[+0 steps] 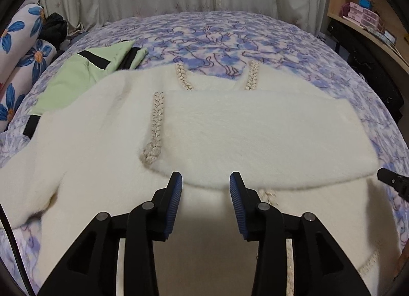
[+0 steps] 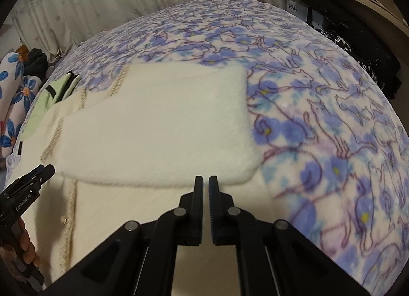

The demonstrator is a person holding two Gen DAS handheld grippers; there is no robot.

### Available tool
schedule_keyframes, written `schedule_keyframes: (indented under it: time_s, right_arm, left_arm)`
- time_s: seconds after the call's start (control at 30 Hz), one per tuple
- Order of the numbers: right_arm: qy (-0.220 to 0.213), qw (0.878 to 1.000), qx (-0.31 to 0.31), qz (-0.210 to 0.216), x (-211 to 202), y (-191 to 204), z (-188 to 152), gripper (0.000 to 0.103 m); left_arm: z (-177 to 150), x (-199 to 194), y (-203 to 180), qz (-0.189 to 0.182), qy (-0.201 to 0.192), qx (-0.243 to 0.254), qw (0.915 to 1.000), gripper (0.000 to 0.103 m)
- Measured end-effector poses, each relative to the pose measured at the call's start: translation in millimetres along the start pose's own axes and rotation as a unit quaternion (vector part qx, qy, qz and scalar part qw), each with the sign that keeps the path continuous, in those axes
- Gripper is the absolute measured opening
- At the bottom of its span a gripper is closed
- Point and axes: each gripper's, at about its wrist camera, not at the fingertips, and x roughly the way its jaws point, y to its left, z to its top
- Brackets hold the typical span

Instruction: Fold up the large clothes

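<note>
At the bottom of the frame, the left hand-held gripper [image 1: 205,181] stands partly open and empty, the right hand-held gripper [image 2: 205,181] shut and empty, both just short of the cream sweater's [image 1: 230,127] folded edge, running left-right across the bed [image 2: 319,91].

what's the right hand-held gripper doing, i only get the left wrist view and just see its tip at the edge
Observer: The right hand-held gripper is shut with no cloth between its pads, pointing at the near edge of the white sweater's folded panel.
Operator: can you see my left one from there
Observer: Yes, the left hand-held gripper shows at the left edge of the right wrist view, with the person's fingers wrapped around its handle.
Operator: any marking on it
Observer: White lettering on its side reads GenRobot.AI.
</note>
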Motion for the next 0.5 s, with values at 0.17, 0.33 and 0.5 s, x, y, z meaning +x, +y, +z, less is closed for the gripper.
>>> schedule_keyframes:
  time_s: [0.17,0.33,0.5]
  right_arm:
    - [-0.002,1.000,-0.001,0.011,-21.8,18.4,-20.2,0.013]
    - [-0.016,1.000,0.008,0.020,-47.5,34.5,-40.5,0.035]
    - [-0.013,0.999,0.018,0.045,-65.1,50.3,-57.0,0.035]
  left_arm:
    - [-14.7,-30.1,5.5,0.002,-0.007,-0.012,0.9999,0.045]
    - [-31.8,-60.0,13.0,0.001,-0.012,-0.019,0.9998,0.046]
    - [-54.3,-88.8,21.6,0.000,-0.012,-0.015,0.9998,0.047]
